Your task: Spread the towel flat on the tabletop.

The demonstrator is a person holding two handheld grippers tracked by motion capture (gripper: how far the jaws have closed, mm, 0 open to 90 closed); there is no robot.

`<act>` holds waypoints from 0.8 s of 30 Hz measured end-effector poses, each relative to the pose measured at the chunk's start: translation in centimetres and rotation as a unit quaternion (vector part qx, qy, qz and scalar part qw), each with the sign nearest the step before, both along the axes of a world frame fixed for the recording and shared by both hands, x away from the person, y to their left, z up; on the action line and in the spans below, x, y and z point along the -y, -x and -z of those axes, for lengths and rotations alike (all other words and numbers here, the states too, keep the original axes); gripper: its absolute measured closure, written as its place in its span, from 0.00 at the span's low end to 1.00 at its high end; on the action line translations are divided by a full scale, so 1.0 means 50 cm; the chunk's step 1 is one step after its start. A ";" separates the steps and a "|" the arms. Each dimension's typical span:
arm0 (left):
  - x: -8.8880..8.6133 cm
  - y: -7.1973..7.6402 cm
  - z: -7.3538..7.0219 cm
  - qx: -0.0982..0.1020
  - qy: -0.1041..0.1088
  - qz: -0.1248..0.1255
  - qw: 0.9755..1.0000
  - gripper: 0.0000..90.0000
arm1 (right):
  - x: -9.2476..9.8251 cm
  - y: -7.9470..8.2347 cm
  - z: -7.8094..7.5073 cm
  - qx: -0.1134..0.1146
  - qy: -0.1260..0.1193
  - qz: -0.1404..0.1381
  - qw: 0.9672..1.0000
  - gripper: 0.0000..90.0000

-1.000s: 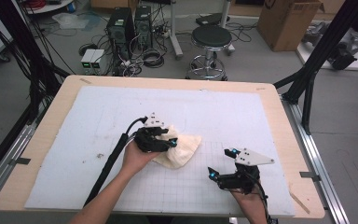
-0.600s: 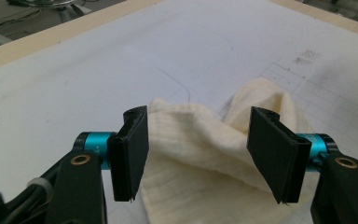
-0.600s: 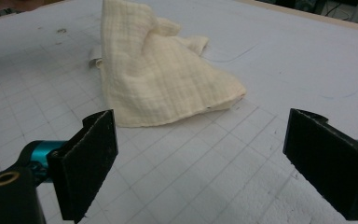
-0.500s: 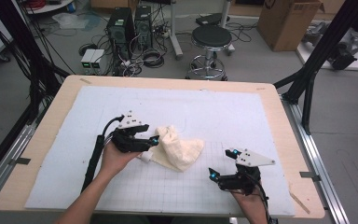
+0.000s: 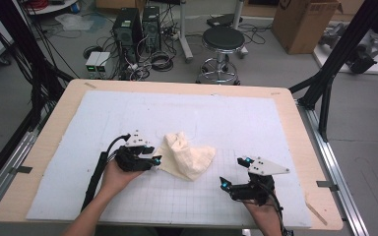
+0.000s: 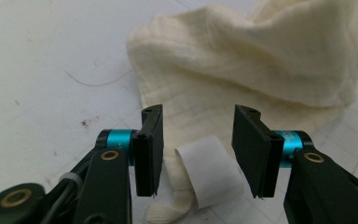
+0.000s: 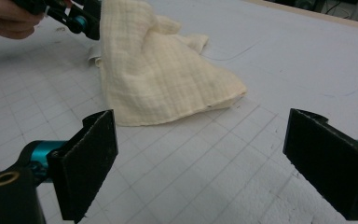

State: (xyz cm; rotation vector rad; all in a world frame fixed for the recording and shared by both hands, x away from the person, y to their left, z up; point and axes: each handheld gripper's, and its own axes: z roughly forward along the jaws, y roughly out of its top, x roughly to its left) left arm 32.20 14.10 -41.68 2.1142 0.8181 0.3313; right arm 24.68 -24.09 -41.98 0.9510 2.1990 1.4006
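A crumpled cream cloth (image 5: 187,156) lies on the white gridded mat (image 5: 236,123), bunched up into a peak. My left gripper (image 5: 153,160) sits low at the cloth's left edge. In the left gripper view its jaws (image 6: 200,149) straddle the cloth's corner and a curled white label (image 6: 209,170). They have just been closing, and gaps still show beside both pads. My right gripper (image 5: 234,172) rests on the mat to the right of the cloth, apart from it. Its jaws (image 7: 214,163) stand wide open with nothing between them, facing the cloth (image 7: 158,74).
The mat covers a wooden table (image 5: 44,142) with bare rims all round. Behind the far edge stand a black stool (image 5: 224,39), computer towers (image 5: 138,24) with cables, and a cardboard box (image 5: 305,22). Black frame posts (image 5: 325,83) flank the table.
The left gripper has moved left off the top of the cloth and down to its left edge. The cloth has bunched into a taller heap. The right gripper has stayed put.
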 end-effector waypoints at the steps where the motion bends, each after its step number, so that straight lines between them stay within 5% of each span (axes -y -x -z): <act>1: 0.004 -0.001 0.004 -0.001 -0.007 0.004 1.000 0.61 | 0.001 -0.001 0.000 0.004 0.001 0.001 1.000 0.10; 11: 0.012 -0.013 0.032 -0.035 -0.045 0.014 0.998 0.65 | 0.003 -0.001 0.000 0.002 0.000 0.003 1.000 0.10; 24: 0.024 -0.003 0.035 -0.016 -0.060 0.015 0.998 0.83 | 0.001 -0.003 0.001 0.004 0.001 0.001 1.000 0.10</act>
